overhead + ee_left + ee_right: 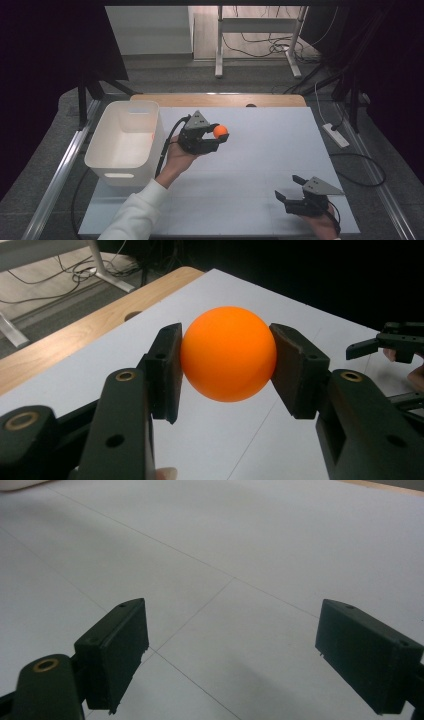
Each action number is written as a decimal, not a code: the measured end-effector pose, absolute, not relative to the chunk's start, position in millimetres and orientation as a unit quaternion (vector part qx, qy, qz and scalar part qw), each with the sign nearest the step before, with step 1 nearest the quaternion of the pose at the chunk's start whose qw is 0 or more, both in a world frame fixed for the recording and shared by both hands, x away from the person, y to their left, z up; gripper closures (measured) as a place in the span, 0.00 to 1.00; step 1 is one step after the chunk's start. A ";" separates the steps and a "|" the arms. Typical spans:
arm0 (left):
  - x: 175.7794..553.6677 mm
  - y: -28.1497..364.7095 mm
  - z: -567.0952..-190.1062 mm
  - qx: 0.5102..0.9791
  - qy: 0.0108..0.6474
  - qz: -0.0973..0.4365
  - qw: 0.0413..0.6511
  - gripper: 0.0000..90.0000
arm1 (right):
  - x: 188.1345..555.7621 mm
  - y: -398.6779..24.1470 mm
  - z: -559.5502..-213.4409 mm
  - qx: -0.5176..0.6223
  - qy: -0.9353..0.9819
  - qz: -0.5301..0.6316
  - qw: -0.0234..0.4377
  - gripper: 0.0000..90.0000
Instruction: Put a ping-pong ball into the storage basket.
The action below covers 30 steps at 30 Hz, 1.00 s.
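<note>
An orange ball [220, 131] is clamped between the two black jaws of my left gripper [221, 133], held above the white table sheet [260, 165] just right of the white bin. In the left gripper view the ball [228, 353] sits squarely between both pads [169, 367], touching each. My right gripper [288, 188] rests low near the table's front right corner, its jaws spread wide with nothing between them. The right gripper view shows its pads [119, 647] apart over bare sheet.
A white plastic bin [126, 141] stands at the table's left edge, close beside my left hand. A wooden strip [220, 100] runs along the far edge. A power strip [335, 135] and cables lie off the right side.
</note>
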<state>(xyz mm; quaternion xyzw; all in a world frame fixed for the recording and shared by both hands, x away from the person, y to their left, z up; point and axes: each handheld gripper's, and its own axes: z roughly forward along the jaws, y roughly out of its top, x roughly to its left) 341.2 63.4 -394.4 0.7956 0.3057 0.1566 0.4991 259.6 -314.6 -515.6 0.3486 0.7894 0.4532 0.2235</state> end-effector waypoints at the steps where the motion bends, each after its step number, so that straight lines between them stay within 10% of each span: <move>1: 341.1 63.9 -393.7 0.795 0.306 0.157 0.500 0.56 | 259.6 -314.6 -515.6 0.349 0.789 0.453 0.223 0.15; 30: 342.8 98.6 -378.5 0.776 0.332 0.188 0.502 0.56 | 260.0 -314.2 -515.8 0.351 0.789 0.453 0.223 0.15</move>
